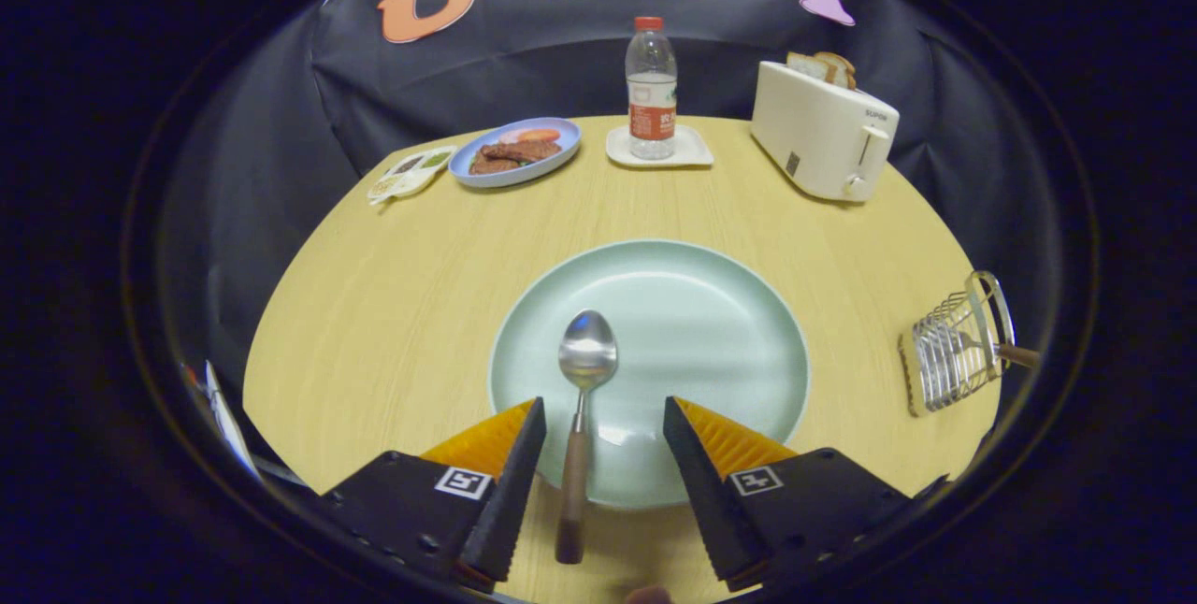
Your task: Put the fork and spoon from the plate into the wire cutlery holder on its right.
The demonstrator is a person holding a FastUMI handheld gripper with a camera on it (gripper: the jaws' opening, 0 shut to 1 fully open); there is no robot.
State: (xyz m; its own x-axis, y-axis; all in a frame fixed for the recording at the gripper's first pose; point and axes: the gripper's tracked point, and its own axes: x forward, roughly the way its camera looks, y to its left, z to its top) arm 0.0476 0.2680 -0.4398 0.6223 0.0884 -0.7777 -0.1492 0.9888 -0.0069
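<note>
Between open tool fingers: spoon

From my seat, the gripper hides part of the pale green plate: the near rim slips under both fingers. I cannot tell whether the spoon handle touches the left finger or merely lies close beside it. The wire cutlery holder is squeezed and warped at the rim of my view; a brown handle pokes from it, but I cannot tell what utensil it belongs to. Food on the blue plate is too small to identify, and so are the toaster markings
</note>
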